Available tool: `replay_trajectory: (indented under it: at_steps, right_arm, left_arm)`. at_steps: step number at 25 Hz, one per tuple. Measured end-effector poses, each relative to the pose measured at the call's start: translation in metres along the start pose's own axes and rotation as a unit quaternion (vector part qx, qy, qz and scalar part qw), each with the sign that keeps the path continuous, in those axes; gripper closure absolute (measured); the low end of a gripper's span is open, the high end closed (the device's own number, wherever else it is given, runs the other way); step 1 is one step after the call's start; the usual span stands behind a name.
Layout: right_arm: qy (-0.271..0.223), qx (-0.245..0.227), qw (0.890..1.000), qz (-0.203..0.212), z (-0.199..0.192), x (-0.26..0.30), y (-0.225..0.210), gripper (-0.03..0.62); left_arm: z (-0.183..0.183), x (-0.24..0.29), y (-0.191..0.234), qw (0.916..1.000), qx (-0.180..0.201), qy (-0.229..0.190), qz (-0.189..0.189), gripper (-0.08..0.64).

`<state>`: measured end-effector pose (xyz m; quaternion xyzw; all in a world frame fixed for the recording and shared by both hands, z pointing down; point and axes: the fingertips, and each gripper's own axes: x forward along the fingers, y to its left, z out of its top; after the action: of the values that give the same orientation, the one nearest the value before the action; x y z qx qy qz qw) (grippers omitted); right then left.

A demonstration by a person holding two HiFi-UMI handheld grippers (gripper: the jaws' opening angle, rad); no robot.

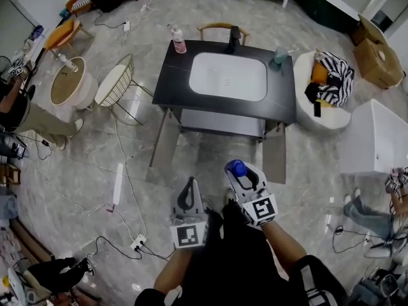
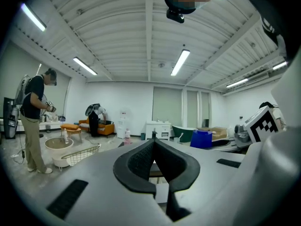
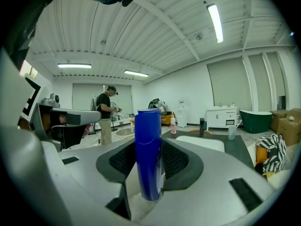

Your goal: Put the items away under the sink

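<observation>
From my head camera, I stand facing the sink (image 1: 227,76), a white basin set in a black countertop (image 1: 175,75). Below it, the two cabinet doors (image 1: 164,146) stand swung open toward me. On the countertop a pink bottle (image 1: 179,41) sits at the back left corner, the faucet (image 1: 234,38) is behind the basin, and a teal cup (image 1: 280,56) sits at the back right. My left gripper (image 1: 190,187) and right gripper (image 1: 241,176) are both held low in front of me, well short of the cabinet. The blue bottle (image 1: 236,168) sticks up from the right one.

In my left gripper view, the left gripper (image 2: 154,144) has its jaws brought together, with the pads meeting at the tips and nothing between them. Off to the right I see the blue bottle (image 2: 202,139) and the marker cube of my other tool. A person (image 2: 33,121) stands far off at the left.

In my right gripper view, the right gripper (image 3: 150,146) has its jaws clamped on the blue bottle (image 3: 148,173), which stands upright between the pads with its top rising well above them. Beyond it lies the sink (image 3: 203,143), with the faucet (image 3: 202,126), the pink bottle (image 3: 173,125) and the cup (image 3: 232,133) around it. Another person (image 3: 107,113) stands in the background to the left.
</observation>
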<state>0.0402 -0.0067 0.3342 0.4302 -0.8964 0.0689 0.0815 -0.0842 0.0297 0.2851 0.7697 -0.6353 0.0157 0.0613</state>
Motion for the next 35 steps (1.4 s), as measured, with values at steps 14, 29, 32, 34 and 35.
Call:
replay_trajectory:
  at_steps: [14,29,32,34,35]
  right_arm:
    - [0.014,-0.017,0.999,0.049,-0.059,0.108,-0.066,0.442]
    - [0.011,-0.039,0.998,0.044,-0.262,0.234,-0.093,0.442]
    - [0.011,-0.040,0.998,0.039,-0.304,0.257,-0.102,0.442]
    - [0.008,-0.041,0.999,0.035,-0.332,0.269,-0.110,0.442]
    - [0.005,-0.042,0.999,0.034,-0.346,0.275,-0.114,0.440]
  left_arm:
    - [-0.067,0.099,0.022,0.9979,-0.023,-0.015,0.058,0.546]
    - [-0.258,0.175,0.092,0.9977,-0.046,-0.027,0.041,0.546]
    - [-0.299,0.193,0.099,0.9976,-0.049,-0.035,0.035,0.546]
    - [-0.326,0.203,0.102,0.9977,-0.043,-0.040,0.033,0.546]
    - [-0.340,0.207,0.104,0.9977,-0.041,-0.042,0.034,0.546]
